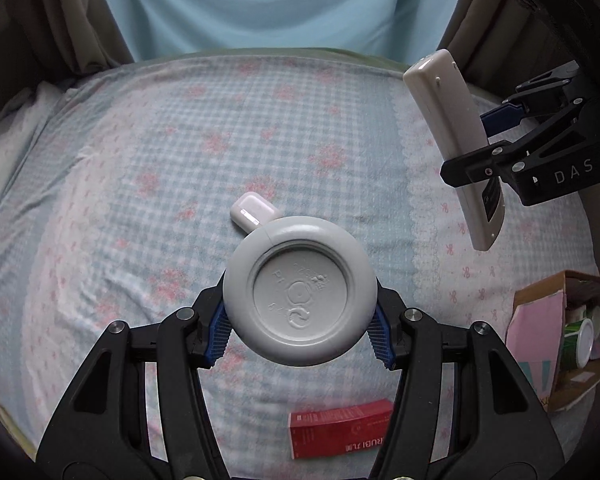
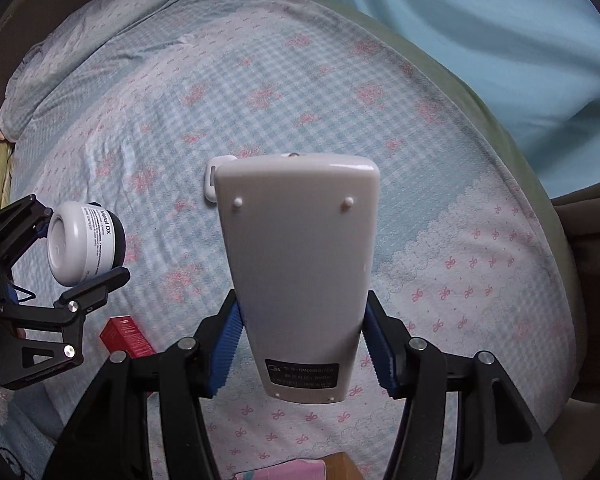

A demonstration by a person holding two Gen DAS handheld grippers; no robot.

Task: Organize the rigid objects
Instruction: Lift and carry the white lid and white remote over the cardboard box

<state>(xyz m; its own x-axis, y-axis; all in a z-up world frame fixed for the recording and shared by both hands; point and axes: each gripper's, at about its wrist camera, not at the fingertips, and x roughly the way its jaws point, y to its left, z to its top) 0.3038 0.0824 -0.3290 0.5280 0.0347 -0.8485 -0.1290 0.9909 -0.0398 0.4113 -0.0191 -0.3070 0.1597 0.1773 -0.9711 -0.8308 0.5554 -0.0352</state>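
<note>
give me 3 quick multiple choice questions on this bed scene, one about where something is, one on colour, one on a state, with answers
1. Where does the white earbud case lie?
A. in the cardboard box
B. on the checked bedsheet
C. between gripper fingers

2. What colour is the small carton on the bedsheet?
A. red
B. green
C. yellow

3. What is the state of the remote control?
A. lying flat on the bed
B. held off the bed in the right gripper
C. inside the box

Answers:
1. B, it rests on the sheet beyond the jar that the left gripper holds.
2. A, its printed faces are red.
3. B, the blue pads clamp its sides, back face towards the camera.
</note>
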